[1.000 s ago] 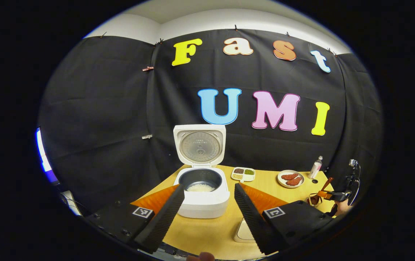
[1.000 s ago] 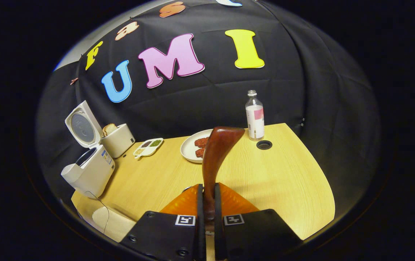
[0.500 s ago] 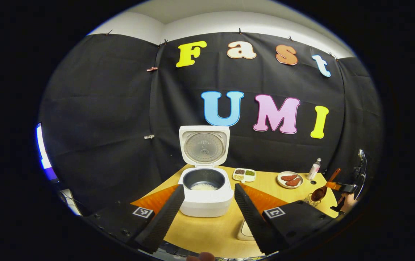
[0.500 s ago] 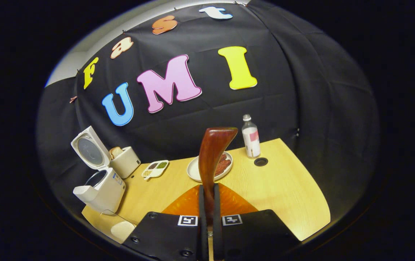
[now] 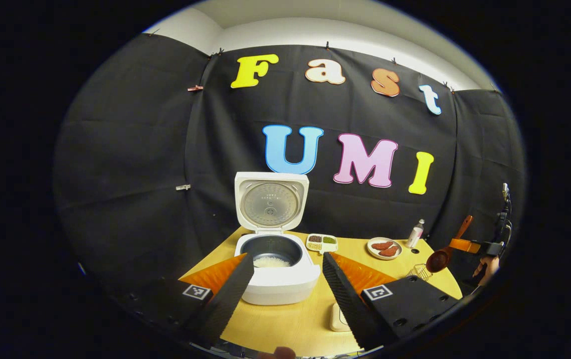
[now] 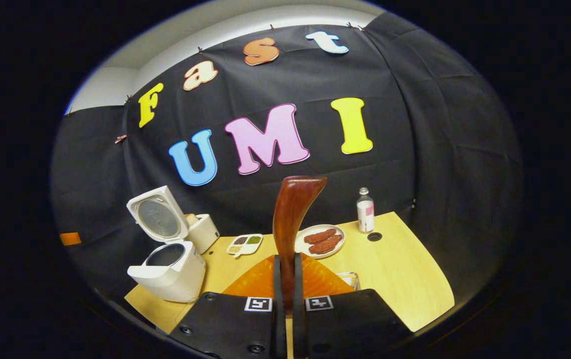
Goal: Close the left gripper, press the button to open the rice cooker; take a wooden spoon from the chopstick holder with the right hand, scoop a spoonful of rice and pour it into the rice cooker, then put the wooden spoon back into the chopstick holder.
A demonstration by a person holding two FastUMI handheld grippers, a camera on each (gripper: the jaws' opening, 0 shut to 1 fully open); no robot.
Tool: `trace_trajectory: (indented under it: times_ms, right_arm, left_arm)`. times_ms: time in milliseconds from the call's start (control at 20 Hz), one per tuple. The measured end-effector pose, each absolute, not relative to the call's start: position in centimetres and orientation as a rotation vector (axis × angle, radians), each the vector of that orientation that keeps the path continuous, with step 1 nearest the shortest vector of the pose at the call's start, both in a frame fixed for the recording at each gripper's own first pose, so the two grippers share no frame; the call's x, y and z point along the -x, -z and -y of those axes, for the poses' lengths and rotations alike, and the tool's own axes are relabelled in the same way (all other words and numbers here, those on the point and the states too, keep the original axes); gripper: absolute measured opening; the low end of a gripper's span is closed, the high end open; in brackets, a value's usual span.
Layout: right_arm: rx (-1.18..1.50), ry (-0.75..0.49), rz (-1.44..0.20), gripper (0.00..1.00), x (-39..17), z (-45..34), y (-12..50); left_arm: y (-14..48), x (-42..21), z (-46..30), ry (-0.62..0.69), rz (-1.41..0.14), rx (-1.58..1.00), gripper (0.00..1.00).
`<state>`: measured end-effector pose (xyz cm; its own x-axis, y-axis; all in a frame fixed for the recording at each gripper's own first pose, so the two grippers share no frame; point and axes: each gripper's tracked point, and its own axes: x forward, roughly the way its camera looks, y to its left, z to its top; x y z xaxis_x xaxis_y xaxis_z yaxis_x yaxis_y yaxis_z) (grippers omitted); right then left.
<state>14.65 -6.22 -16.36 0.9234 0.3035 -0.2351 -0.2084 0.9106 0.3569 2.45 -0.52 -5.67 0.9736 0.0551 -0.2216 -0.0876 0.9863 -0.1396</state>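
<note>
My right tongs (image 6: 285, 279) clamp the brown wooden spoon (image 6: 292, 214); my left tongs (image 5: 287, 286) gape before the open white rice cooker (image 5: 275, 249).

The wooden spoon (image 6: 292, 219) hides its bowl behind the gripper (image 6: 285, 279).

In the left gripper view, the rice cooker (image 5: 276, 271) stands on the counter (image 5: 295, 324) at its left rear, lid raised toward the wall, with rice (image 5: 271, 262) in its pot. To its right, along the back of the counter, come a divided dish (image 5: 321, 242), a plate (image 5: 384, 248) and a bottle (image 5: 416, 233). A wire holder (image 5: 419, 271) stands in front of the plate. The wooden spoon (image 5: 447, 249) hangs above the holder, bowl downward. In the right gripper view, a toaster (image 6: 204, 232) stands behind the rice cooker (image 6: 168, 269).
</note>
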Motion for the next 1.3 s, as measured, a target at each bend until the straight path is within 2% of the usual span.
trace_trajectory:
  times_ms: [350, 400, 450, 650, 1050, 1100, 1150, 1300]
  right_arm:
    - [-0.184, -0.318, -0.338, 0.10, -9.5, -4.1, 18.0]
    - [-0.145, -0.313, -0.352, 0.14, -9.1, -5.1, 19.0]
    - [-0.092, -0.299, -0.373, 0.10, -9.0, -5.7, 20.2]
    - [0.039, -0.265, -0.450, 0.10, -8.5, -8.7, 24.7]
    - [0.269, -0.172, -0.569, 0.10, -9.1, -9.5, 30.5]
    - [0.260, -0.163, -0.589, 0.14, -9.1, -9.5, 31.2]
    - [0.256, -0.151, -0.609, 0.10, -9.0, -9.5, 31.9]
    - [0.179, -0.157, -0.670, 0.10, -7.7, -10.5, 33.7]
  left_arm:
    - [6.7, -3.3, -2.1, 0.025, -0.219, 0.117, 0.96]
    - [6.8, -3.2, -2.3, 0.041, -0.215, 0.113, 0.96]
    - [6.8, -3.3, -2.5, 0.057, -0.211, 0.109, 0.96]
    - [7.5, -3.5, -3.0, 0.108, -0.219, 0.114, 0.96]
    - [8.9, -3.9, -4.1, 0.150, -0.235, 0.159, 0.96]
    - [9.0, -3.9, -4.2, 0.152, -0.238, 0.161, 0.96]
    - [9.0, -3.9, -4.4, 0.153, -0.241, 0.162, 0.96]
    - [9.4, -3.9, -4.8, 0.151, -0.248, 0.168, 0.96]
